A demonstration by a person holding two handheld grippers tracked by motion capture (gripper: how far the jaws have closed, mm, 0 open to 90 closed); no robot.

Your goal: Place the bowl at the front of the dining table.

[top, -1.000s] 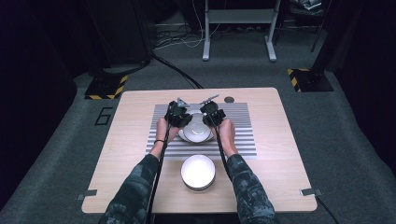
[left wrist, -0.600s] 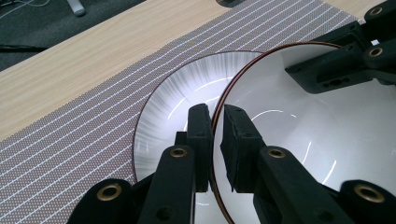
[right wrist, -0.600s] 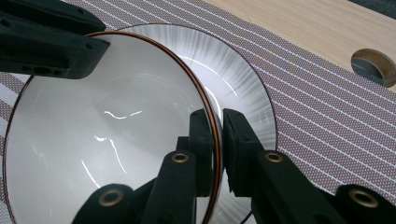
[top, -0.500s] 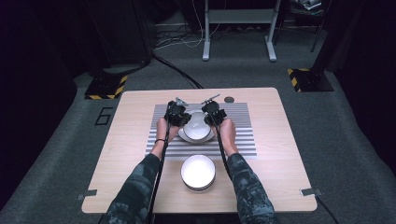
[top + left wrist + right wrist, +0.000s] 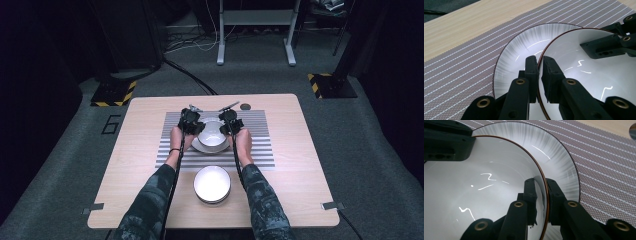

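A white bowl [image 5: 211, 131] with a thin brown rim sits over a white ribbed plate [image 5: 202, 146] on the striped placemat [image 5: 252, 150]. My left gripper [image 5: 192, 123] is shut on the bowl's left rim, and my right gripper [image 5: 229, 123] is shut on its right rim. In the left gripper view the gripper [image 5: 540, 60] pinches the bowl [image 5: 584, 75] by its edge above the plate [image 5: 516, 50], with the other gripper [image 5: 609, 45] across it. The right gripper view shows the gripper [image 5: 540, 182] clamping the bowl [image 5: 486, 182] by its rim beside the plate [image 5: 559, 152].
A second white bowl [image 5: 212, 184] stands near the table's front edge, between the person's forearms. A small dark round disc [image 5: 245, 106] lies on the wooden table [image 5: 140, 165] just behind the placemat. Dark carpet surrounds the table.
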